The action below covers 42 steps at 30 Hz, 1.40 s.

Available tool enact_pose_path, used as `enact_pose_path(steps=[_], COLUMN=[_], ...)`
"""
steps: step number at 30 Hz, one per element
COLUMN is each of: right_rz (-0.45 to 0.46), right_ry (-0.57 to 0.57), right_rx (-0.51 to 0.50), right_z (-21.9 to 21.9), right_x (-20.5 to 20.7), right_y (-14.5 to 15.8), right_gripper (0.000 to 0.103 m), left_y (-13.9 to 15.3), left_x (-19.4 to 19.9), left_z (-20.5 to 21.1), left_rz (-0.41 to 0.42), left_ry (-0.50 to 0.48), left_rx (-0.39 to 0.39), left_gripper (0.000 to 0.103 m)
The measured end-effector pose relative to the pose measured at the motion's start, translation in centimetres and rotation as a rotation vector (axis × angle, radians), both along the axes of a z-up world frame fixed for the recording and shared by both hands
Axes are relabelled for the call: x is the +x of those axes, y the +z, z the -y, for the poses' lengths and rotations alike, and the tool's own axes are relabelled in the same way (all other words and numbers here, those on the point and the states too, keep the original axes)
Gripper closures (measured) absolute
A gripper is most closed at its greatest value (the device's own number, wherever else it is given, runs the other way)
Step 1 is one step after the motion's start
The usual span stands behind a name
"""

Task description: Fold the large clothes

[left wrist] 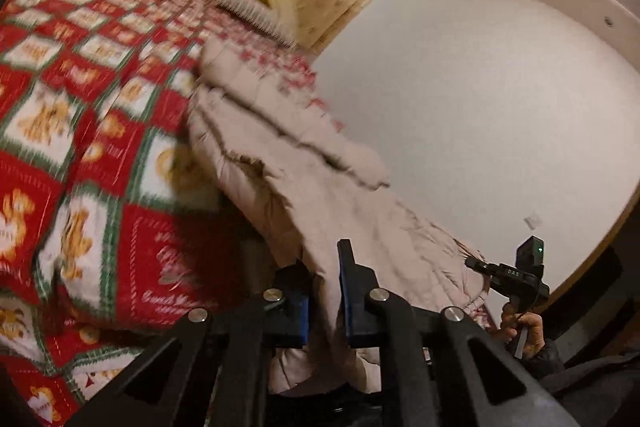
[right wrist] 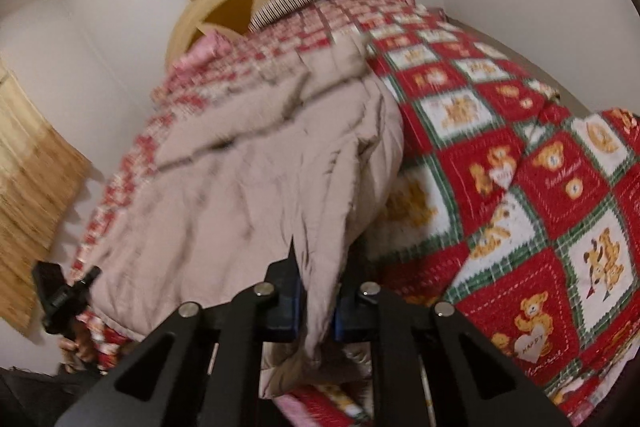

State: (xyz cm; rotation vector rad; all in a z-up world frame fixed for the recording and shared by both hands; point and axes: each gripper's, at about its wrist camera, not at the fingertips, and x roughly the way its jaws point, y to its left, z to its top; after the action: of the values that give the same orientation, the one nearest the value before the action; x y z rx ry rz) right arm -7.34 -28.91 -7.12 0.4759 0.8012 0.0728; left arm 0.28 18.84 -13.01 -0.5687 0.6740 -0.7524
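Both grippers pinch puffy, seemingly quilted beige coat over checkered blanket.

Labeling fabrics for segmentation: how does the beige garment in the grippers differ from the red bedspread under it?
Colour: the beige garment is plain and unpatterned; the red bedspread is a checked patchwork with teddy bears.
Pose: the garment is lifted and bunched, clamped by the left gripper and the right gripper; the bedspread lies spread over the bed, ungripped.
Extent: the bedspread covers far more area.
Shared: both are soft fabric, blurred in both views.
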Motion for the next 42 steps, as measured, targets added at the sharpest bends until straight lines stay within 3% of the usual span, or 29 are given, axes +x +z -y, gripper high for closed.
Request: enact_pose_path(steps=[1,8,13,19,23,26,31,34,38,41,42], right_rz=[0.015,0.145,0.214,0.219,0.234,0.218,0.147,0.096,0.003,-0.044,0.018], right_ry=[0.002,0.011,-0.028,-0.062,-0.093,-0.105,-0.149,-0.206,-0.275,-0.315,-0.291], right_rx=[0.009,0.074,0.157,0.177,0.187,0.167,0.137,0.11,0.116,0.151,0.184], right_z=[-0.1,-0.1,1.0,2.1,3.6,4.3,5.4,6.3,7.5,8.0,8.1], right_x=[-0.2,-3.2,-3.9,0.6,6.6,11.7,21.4,27.1,32.4,34.7,35.2], right_y=[0.6,6.0,8.0,9.4,11.2,11.7,9.5,6.0,0.0,-4.8,-6.0], right_gripper=[0.089,0.089,0.089,0.089,0.089,0.089,0.089,0.089,0.087,0.075,0.072], left_y=[1.0,6.7,7.9,10.1,11.5,11.0,9.0,6.4,0.9,-2.7,-3.7], left_x=[-0.3,-2.2,-1.0,5.2,11.5,17.4,25.8,30.4,35.2,36.9,37.3], left_z=[0.0,-0.5,-1.1,-1.1,-0.2,0.5,1.8,2.2,2.6,2.4,2.2], left_rz=[0.025,0.153,0.112,0.016,-0.043,-0.126,-0.202,-0.263,-0.419,-0.525,-0.558], left_ry=[-0.013,-0.077,-0.047,0.031,0.117,0.182,0.275,0.322,0.365,0.372,0.36], left_rx=[-0.013,-0.124,-0.179,-0.192,-0.154,-0.122,-0.056,-0.017,0.024,-0.009,-0.052], left_gripper=[0.092,0.092,0.092,0.092,0.092,0.092,0.092,0.092,0.089,0.086,0.086])
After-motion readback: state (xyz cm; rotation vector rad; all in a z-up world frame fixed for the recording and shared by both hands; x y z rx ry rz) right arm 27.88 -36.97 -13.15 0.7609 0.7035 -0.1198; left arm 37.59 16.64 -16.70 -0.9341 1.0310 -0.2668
